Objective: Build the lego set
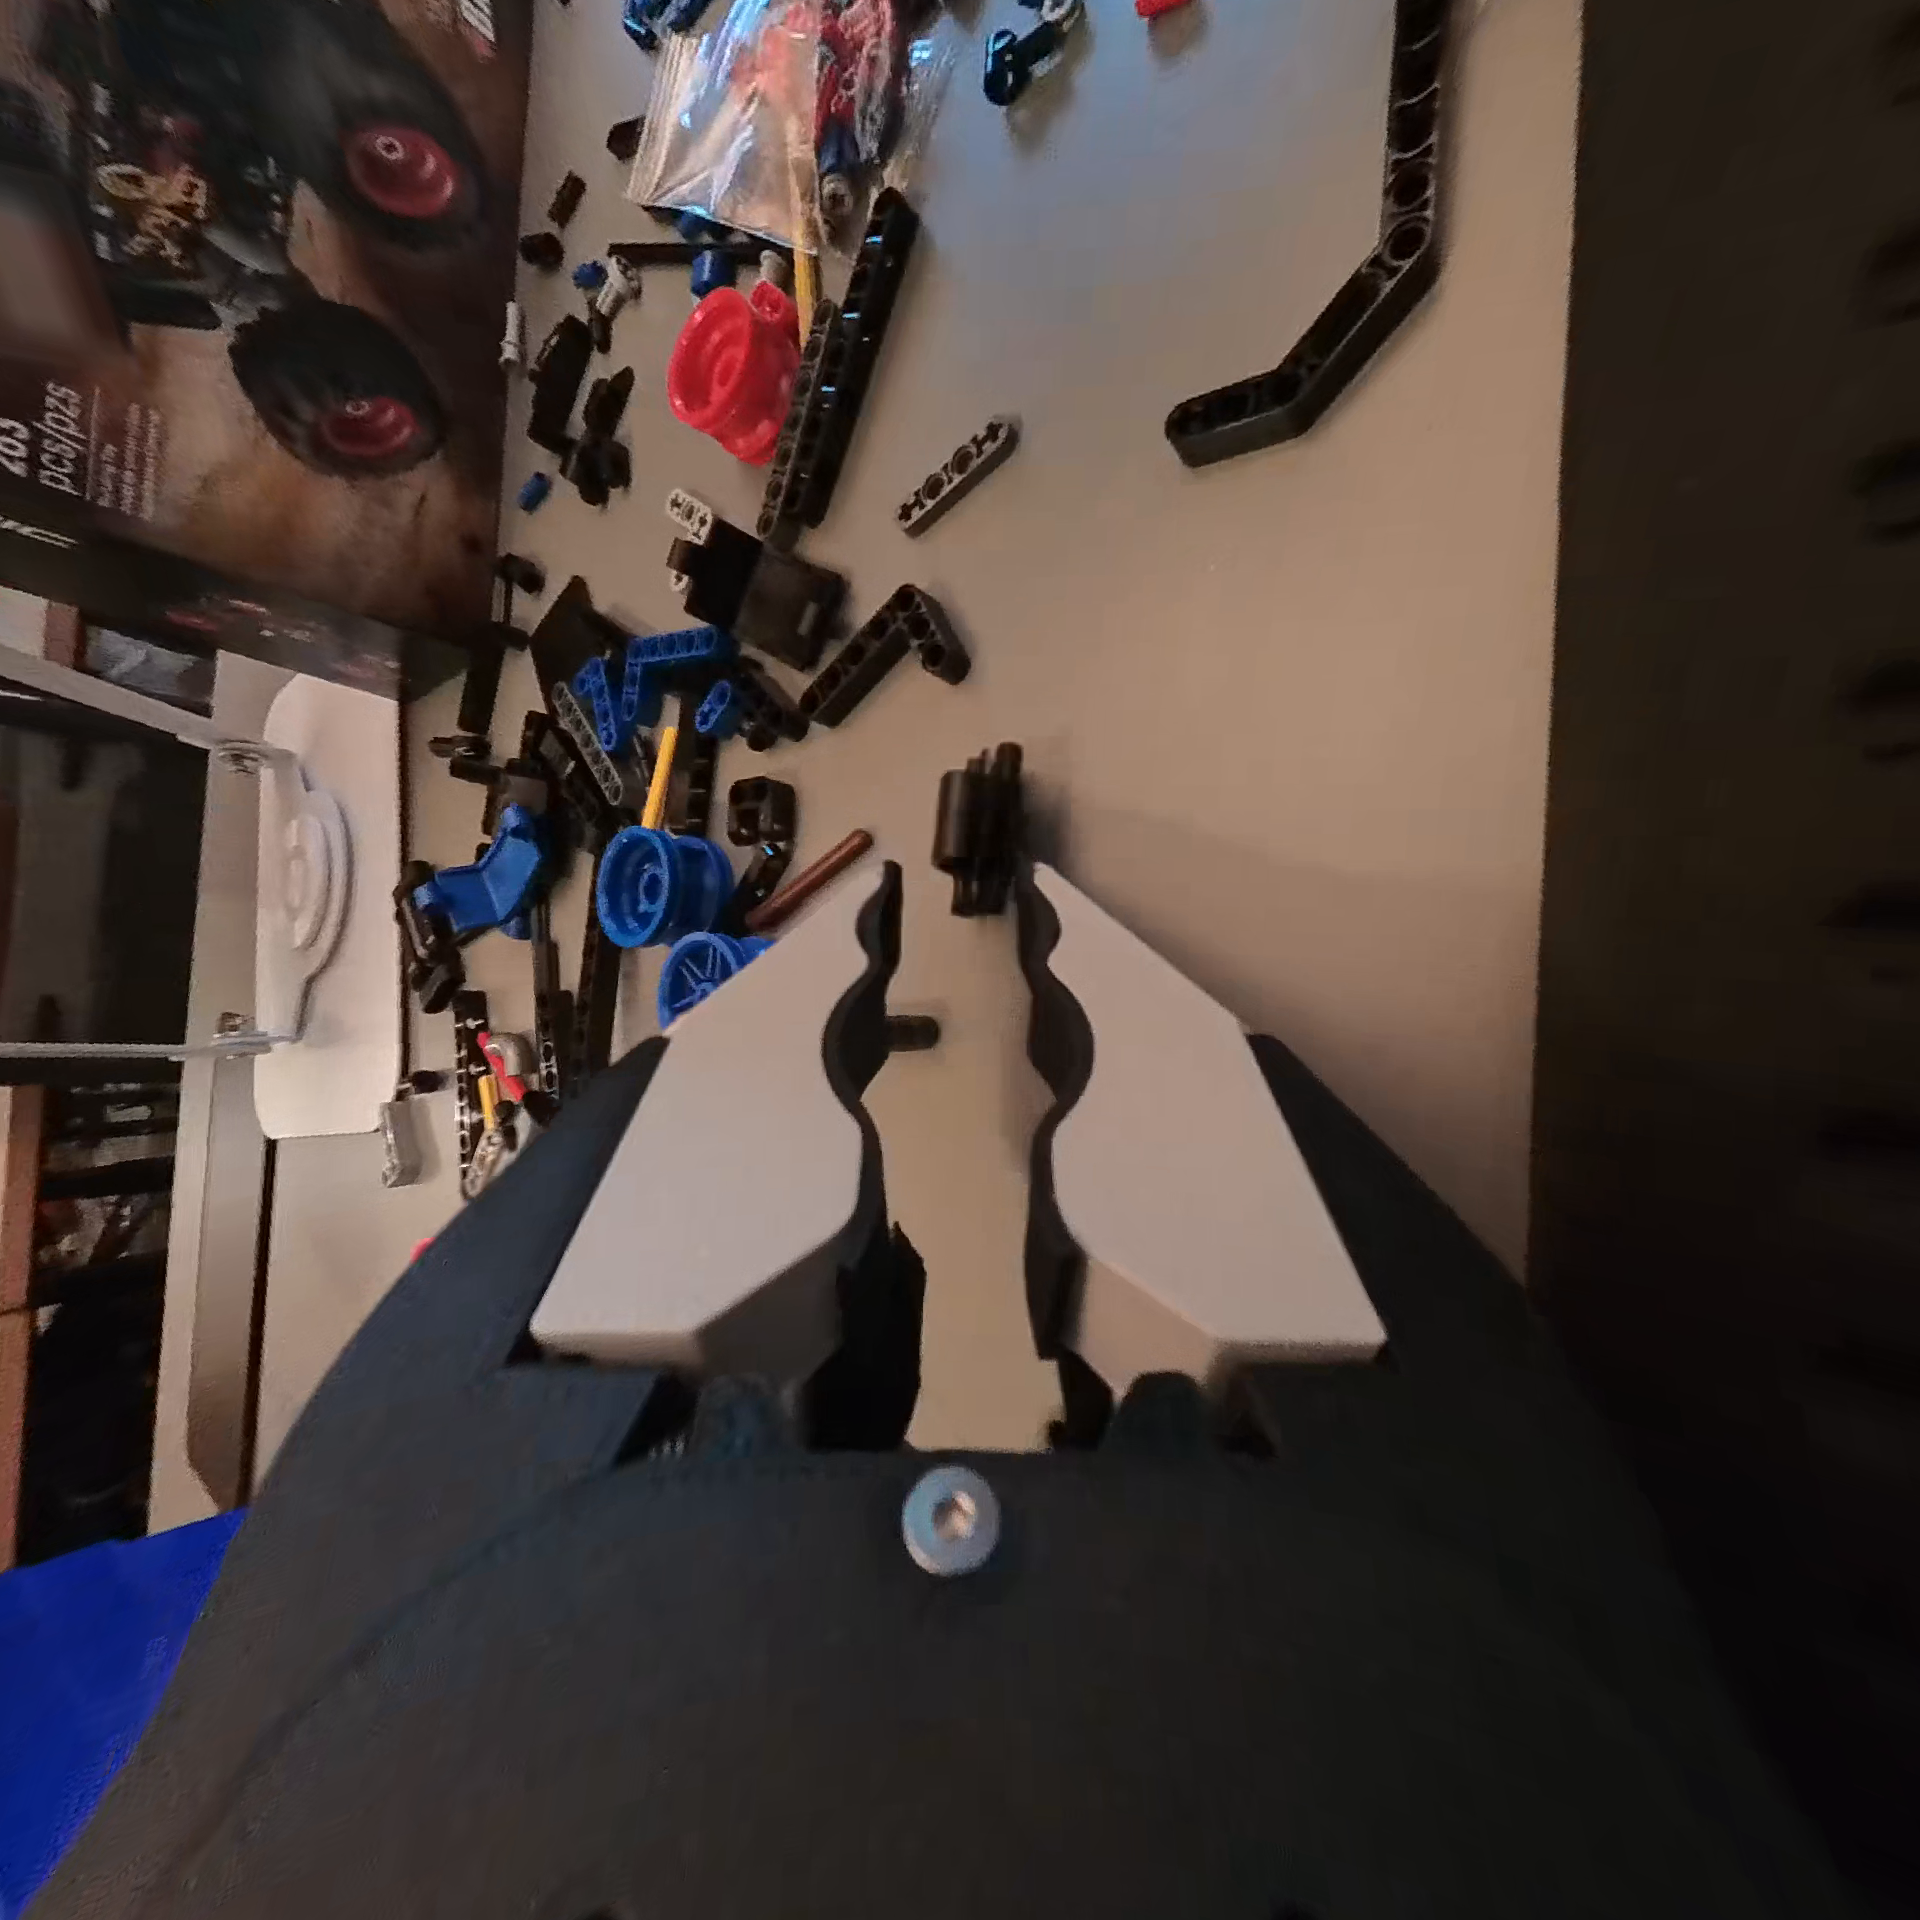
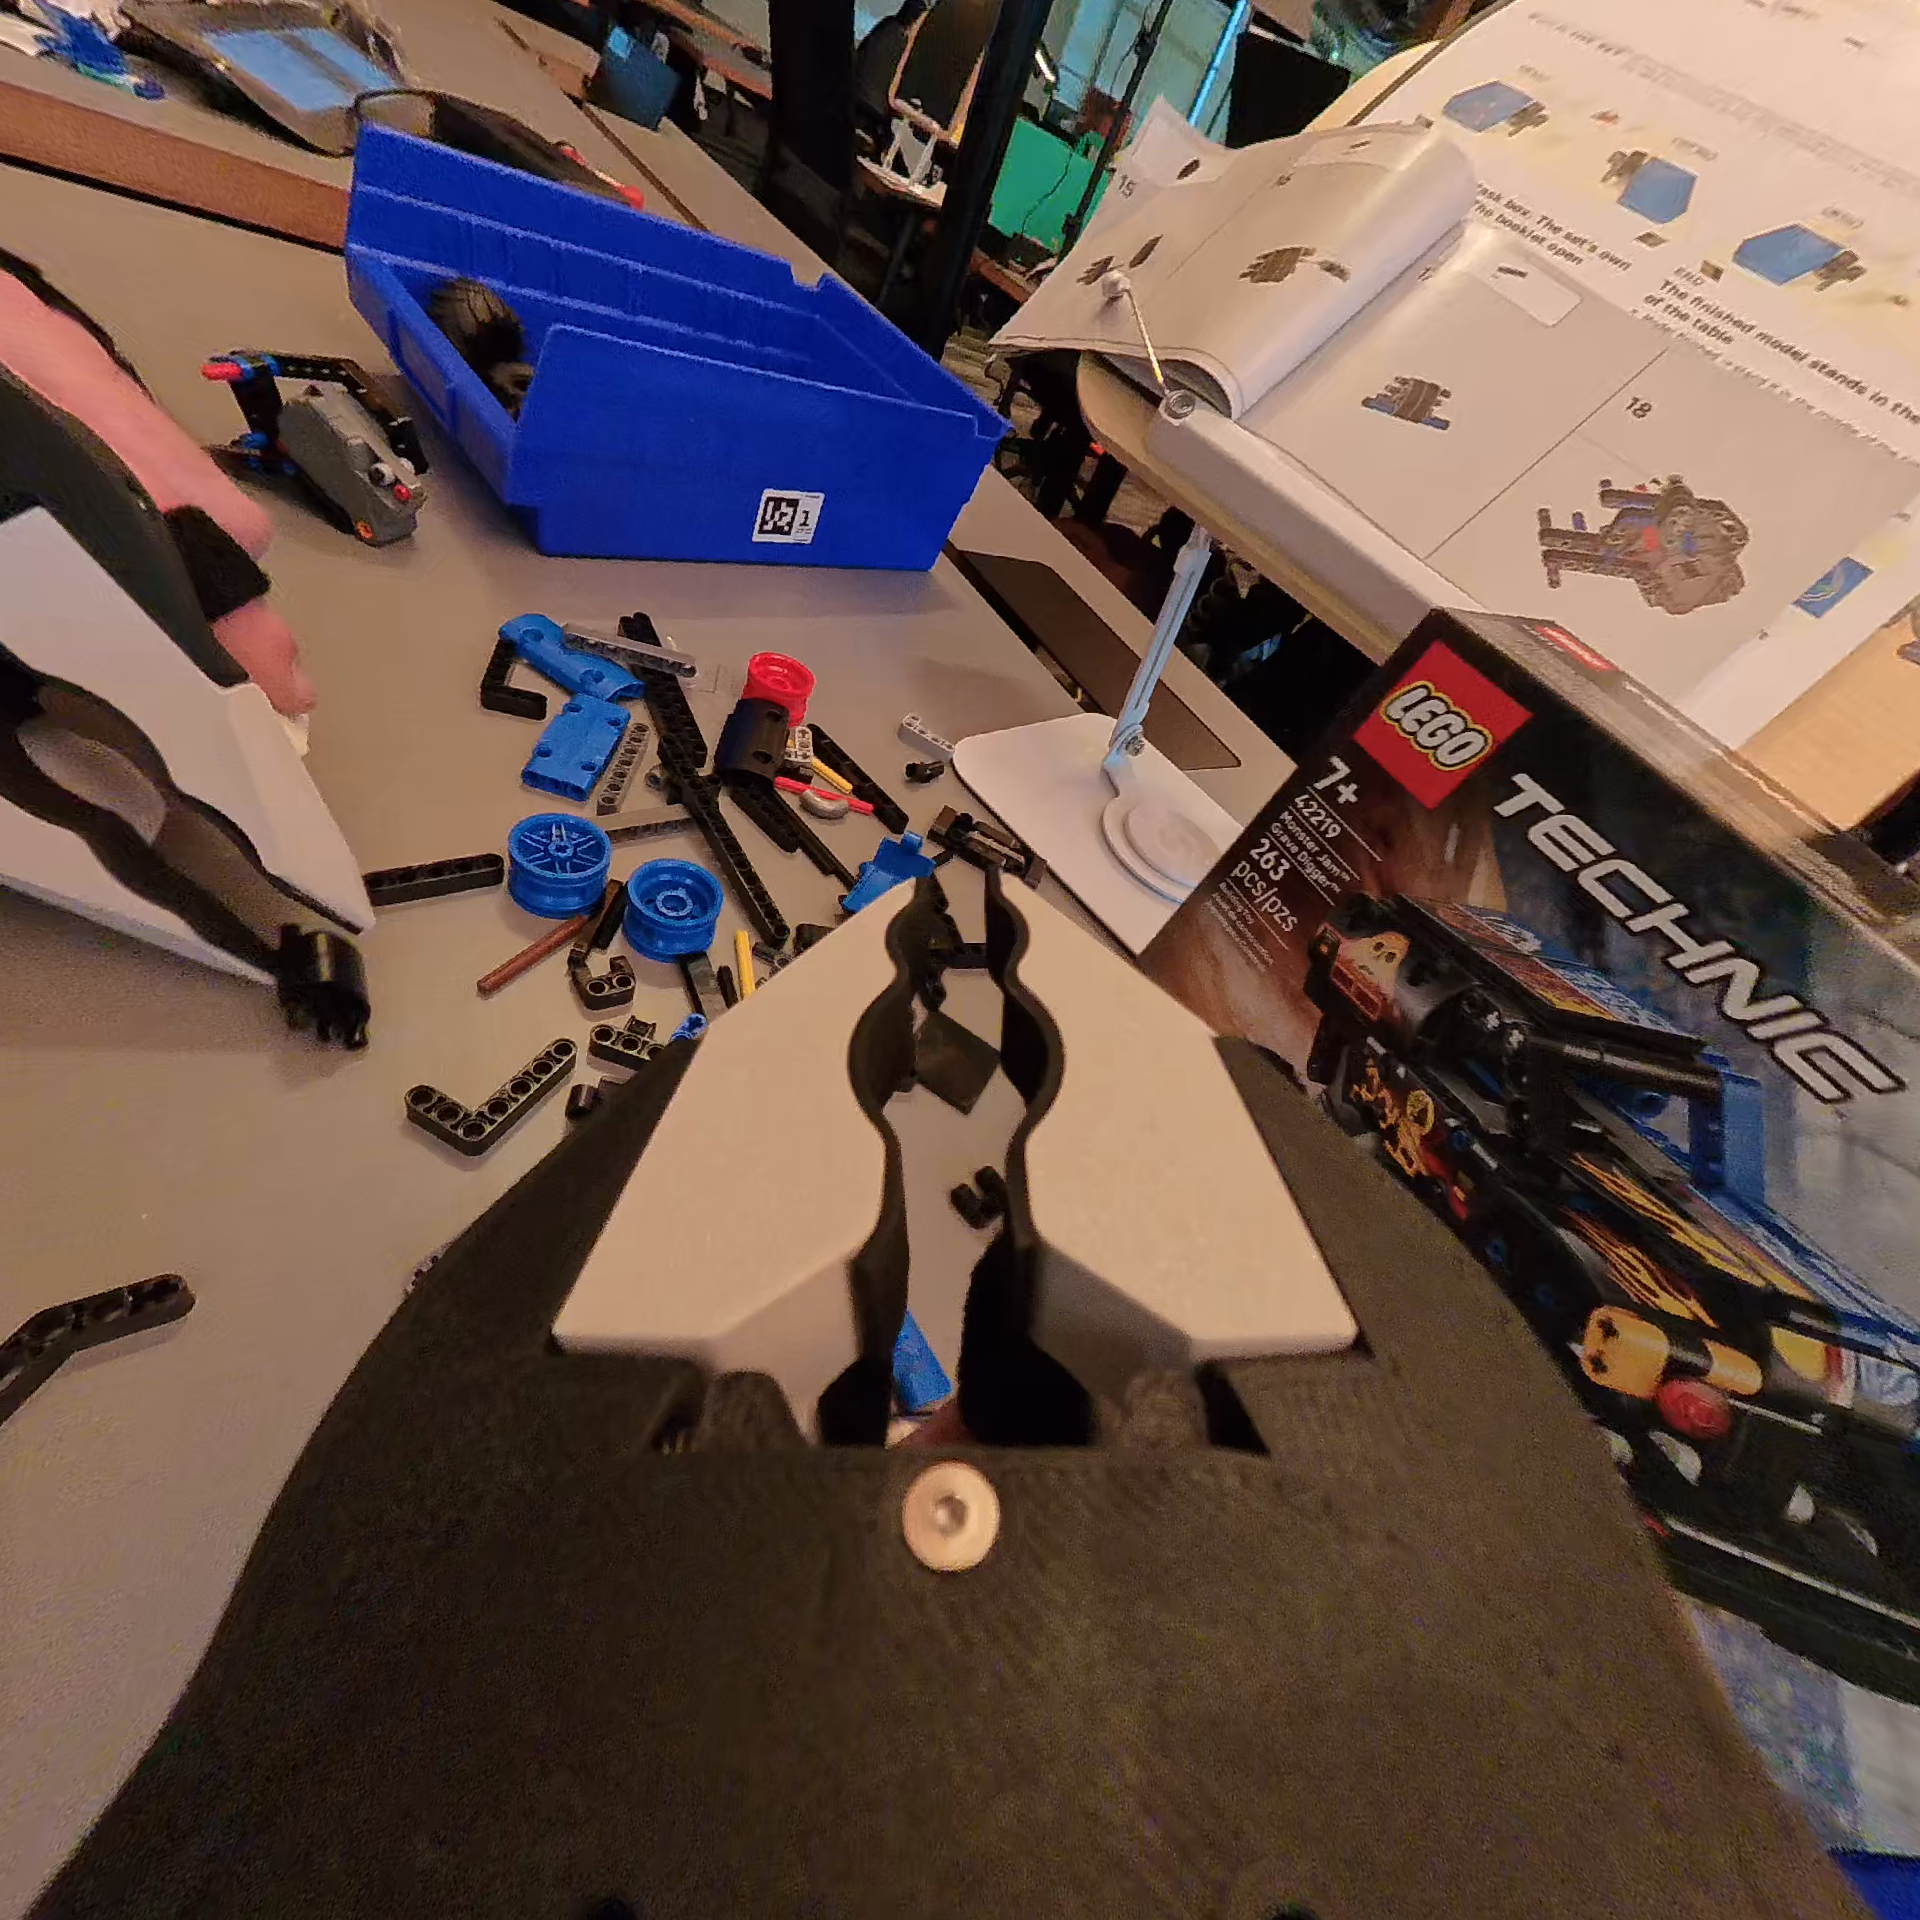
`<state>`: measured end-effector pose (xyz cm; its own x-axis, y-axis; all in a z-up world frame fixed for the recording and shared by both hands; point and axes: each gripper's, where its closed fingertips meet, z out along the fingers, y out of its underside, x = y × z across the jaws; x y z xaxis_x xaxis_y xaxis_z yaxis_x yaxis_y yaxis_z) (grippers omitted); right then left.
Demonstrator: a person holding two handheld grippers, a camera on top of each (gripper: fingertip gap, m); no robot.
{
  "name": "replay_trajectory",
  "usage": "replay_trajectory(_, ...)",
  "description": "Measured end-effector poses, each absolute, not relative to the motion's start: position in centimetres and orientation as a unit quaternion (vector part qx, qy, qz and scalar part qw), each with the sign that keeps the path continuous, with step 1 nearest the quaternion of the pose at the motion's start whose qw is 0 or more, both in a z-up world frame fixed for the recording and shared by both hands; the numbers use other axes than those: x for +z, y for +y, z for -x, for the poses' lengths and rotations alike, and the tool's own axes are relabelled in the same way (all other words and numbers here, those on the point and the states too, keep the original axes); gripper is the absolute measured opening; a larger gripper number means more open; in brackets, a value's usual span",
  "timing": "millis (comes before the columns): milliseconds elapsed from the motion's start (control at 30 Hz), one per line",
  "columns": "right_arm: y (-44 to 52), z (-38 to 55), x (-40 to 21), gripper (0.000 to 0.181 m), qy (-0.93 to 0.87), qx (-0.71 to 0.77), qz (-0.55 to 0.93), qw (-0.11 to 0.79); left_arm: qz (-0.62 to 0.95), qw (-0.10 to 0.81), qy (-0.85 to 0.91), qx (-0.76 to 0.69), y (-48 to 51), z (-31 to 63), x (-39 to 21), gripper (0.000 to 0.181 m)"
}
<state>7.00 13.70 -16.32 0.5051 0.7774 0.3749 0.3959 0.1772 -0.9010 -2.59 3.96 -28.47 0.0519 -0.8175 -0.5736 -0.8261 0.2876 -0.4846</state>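
My left gripper [image 1: 958,883] is open, just above the grey table. A small black Lego assembly [image 1: 977,826] lies at its fingertips, close to the right finger and not clamped. The right wrist view shows the same assembly [image 2: 322,987] at the tip of the left gripper's white finger [image 2: 187,769]. My right gripper [image 2: 956,883] is narrowly open and empty, hovering over loose pieces. These include blue wheels [image 2: 559,862], a red wheel hub [image 2: 779,681] and a black L-beam [image 2: 488,1107]. A partly built grey and black model [image 2: 332,447] stands at the back left.
A blue bin [image 2: 644,457] holding a tyre stands behind the pile. The set's box [image 2: 1558,1039] is on the right, beside a booklet [image 2: 1351,312] on a white stand [image 2: 1091,790]. A long bent black beam [image 1: 1340,343] lies near the table edge. A hand [image 2: 239,582] holds the left gripper. My right fingertips sit around 20 centimetres from my left ones. The red wheel hub [image 2: 779,681] sits 20 centimetres or so from the ends of my left fingers.
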Motion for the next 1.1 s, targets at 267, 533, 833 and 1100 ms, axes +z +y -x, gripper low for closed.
replay_trajectory(267,13.2,-9.6,-15.0,0.008,-0.459,0.126,0.633,0.611,0.605,0.405,0.685,-0.02,3.5,2.5,-28.5,0.026)
replay_trajectory(533,11.5,-12.9,-14.1,0.009,-0.455,0.093,0.659,0.593,0.617,0.407,0.673,-0.038,3.8,2.7,-28.2,0.024)
replay_trajectory(833,10.1,-15.5,-15.2,0.011,-0.471,0.045,0.682,0.558,0.618,0.43,0.656,-0.051,4.3,2.4,-27.4,0.022)
replay_trajectory(1100,9.1,-18.0,-16.3,0.012,-0.46,0.042,0.707,0.535,0.622,0.433,0.649,-0.065,4.5,2.3,-27.4,0.023)
